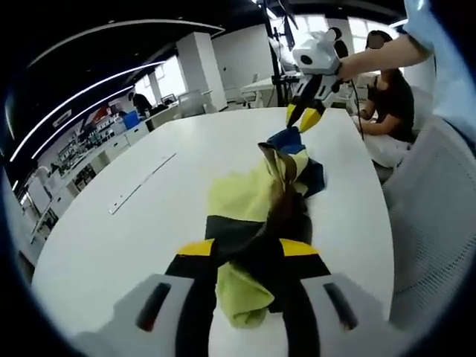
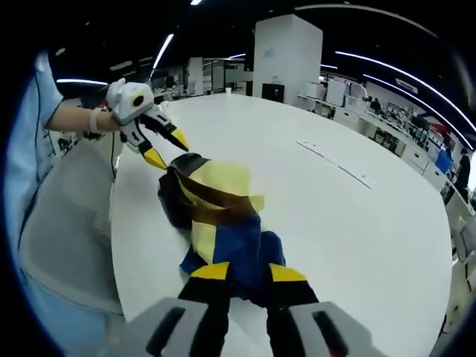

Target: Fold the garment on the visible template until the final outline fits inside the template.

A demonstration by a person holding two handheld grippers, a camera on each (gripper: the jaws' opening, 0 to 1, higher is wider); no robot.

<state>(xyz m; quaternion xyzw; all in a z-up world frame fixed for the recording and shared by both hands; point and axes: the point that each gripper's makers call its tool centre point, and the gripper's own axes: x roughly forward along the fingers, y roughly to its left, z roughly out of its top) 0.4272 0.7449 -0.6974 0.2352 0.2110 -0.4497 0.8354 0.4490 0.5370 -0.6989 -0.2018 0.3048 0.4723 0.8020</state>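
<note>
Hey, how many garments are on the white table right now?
1: a yellow, blue and dark garment bunched along the white table's near edge, between the left gripper and right gripper. More could hide in its folds.

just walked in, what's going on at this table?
A person is working a yellow, blue and dark garment on a white table with a hand-held gripper in each hand. The left hand-held gripper is at one end of the bunched cloth, the right hand-held gripper at the other. The garment is crumpled, not folded flat. A thin strip lies further off on the table.
</note>
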